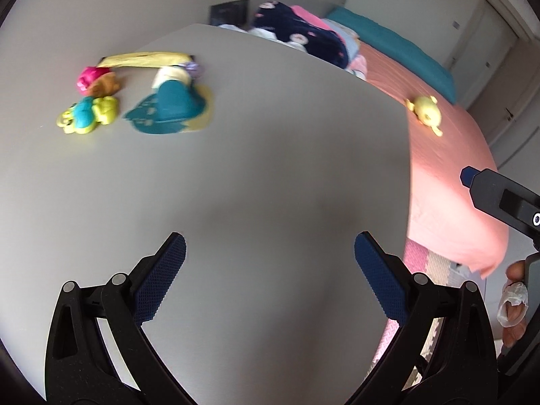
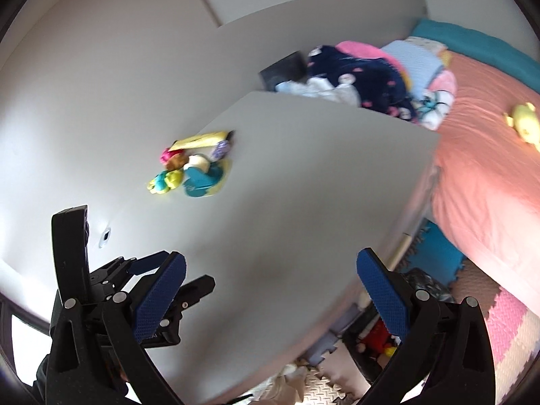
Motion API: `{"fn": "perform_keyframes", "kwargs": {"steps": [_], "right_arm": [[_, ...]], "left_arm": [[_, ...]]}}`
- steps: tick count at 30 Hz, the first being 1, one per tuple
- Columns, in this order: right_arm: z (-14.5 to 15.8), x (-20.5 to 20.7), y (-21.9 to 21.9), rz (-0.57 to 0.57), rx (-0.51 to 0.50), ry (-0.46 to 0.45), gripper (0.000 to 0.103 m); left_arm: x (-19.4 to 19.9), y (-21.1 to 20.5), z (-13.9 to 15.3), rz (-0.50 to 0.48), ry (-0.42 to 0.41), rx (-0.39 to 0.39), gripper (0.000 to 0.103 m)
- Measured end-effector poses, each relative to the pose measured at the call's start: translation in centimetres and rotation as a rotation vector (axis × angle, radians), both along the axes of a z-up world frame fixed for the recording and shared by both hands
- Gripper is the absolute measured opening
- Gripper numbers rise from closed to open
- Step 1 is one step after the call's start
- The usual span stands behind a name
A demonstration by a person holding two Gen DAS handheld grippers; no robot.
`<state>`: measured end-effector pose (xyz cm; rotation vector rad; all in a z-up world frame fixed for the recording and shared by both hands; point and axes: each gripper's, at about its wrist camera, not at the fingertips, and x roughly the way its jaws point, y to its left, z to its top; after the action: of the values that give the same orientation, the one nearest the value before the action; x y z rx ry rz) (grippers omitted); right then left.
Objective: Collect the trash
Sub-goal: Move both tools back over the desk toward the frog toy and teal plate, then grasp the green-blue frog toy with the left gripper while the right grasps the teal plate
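Both wrist views high over table [image 1: 270, 168], sharing far clutter [image 2: 192, 168]

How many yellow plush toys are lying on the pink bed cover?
1. The yellow plush toy lies on the pink bed cover, near the table's far right corner. Others may be hidden behind the clothes pile.

Grey table [image 1: 270, 168], pink bedspread [image 1: 449, 182]

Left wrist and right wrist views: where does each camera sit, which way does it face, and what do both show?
Left wrist: rides the left tool, open, looking along its fingers over the grey table toward the toy cluster; the other tool and a fingertip show at right.
Right wrist: rides the right tool, open, near the table's edge, facing the same toys; the left tool shows at lower left.
Shared: table, toys, pink bed, yellow plush.
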<state>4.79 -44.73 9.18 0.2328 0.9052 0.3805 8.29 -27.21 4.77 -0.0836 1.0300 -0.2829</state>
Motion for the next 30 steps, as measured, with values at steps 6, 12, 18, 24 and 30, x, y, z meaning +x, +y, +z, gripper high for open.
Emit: {"fn": "perform_keyframes", "kwargs": {"steps": [6, 12, 18, 24, 30], "right_arm": [[0.0, 3.0, 4.4, 0.081, 0.009, 0.016, 0.101], [0.0, 5.7, 8.9, 0.170, -0.017, -0.004, 0.101], [-1.1, 8.9, 13.3, 0.263, -0.066, -0.001, 0.101], [-2.9, 12.3, 16.2, 0.336, -0.095, 0.040, 0.101], [-4.3, 14.9, 17.5, 0.361, -0.114, 0.059, 0.101]], "left_arm": [[1.0, 4.7, 0.1, 0.100, -0.014, 0.015, 0.097], [2.8, 9.9, 0.0, 0.205, -0.022, 0.034, 0.097], [5.6, 13.8, -0.6, 0.286, -0.022, 0.050, 0.097], [8.6, 16.1, -1.4, 0.310, -0.024, 0.057, 0.097], [11.2, 17.6, -2.0, 0.312, -0.024, 0.039, 0.097]]}}
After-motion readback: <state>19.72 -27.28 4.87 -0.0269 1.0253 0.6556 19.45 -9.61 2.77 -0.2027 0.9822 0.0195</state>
